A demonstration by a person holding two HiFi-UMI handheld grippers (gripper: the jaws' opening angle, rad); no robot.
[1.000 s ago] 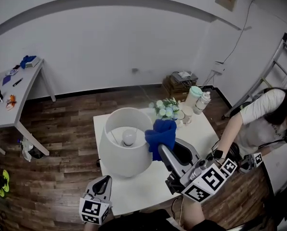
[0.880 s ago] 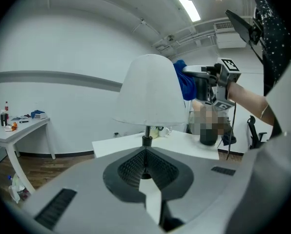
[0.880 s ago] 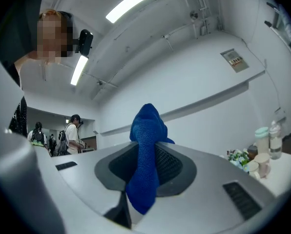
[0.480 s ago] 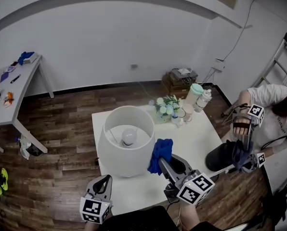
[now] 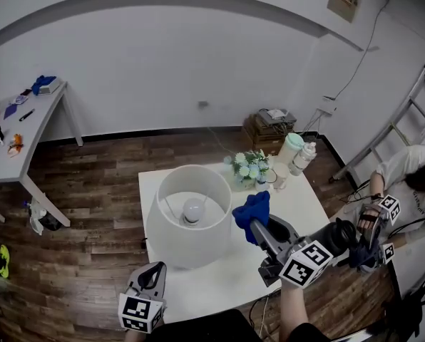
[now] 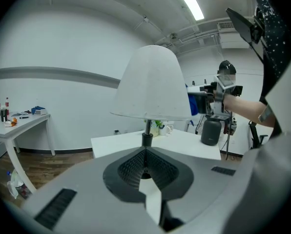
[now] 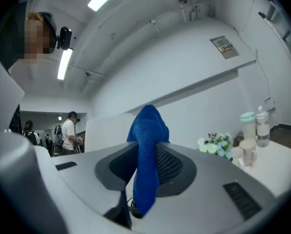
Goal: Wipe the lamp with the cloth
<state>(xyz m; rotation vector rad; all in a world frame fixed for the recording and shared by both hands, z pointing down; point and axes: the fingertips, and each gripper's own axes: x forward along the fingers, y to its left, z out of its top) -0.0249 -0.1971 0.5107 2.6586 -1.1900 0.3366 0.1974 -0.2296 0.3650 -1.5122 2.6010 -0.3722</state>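
The lamp point(image 5: 187, 219) stands on the left half of the white table point(image 5: 227, 280); I look down into its white shade at the bulb point(image 5: 192, 207). My right gripper point(image 5: 258, 226) is shut on a blue cloth point(image 5: 252, 211) and holds it up just right of the shade's rim; I cannot tell whether it touches. In the right gripper view the cloth point(image 7: 146, 130) hangs bunched between the jaws, with the shade point(image 7: 105, 130) behind. My left gripper point(image 5: 150, 280) sits low at the table's front edge, shut and holding nothing, pointing at the lamp point(image 6: 150, 84).
A bunch of flowers point(image 5: 249, 166), a cup point(image 5: 277, 176) and two bottles point(image 5: 289, 148) stand at the table's far right corner. Another person point(image 5: 405, 184) with grippers crouches right of the table, beside a dark round object point(image 5: 334, 235). A side table point(image 5: 13, 148) stands far left.
My right gripper has taken the cloth from the shade's right side, down, then up and to the right. The person at the right has shifted. My left gripper has stayed still.
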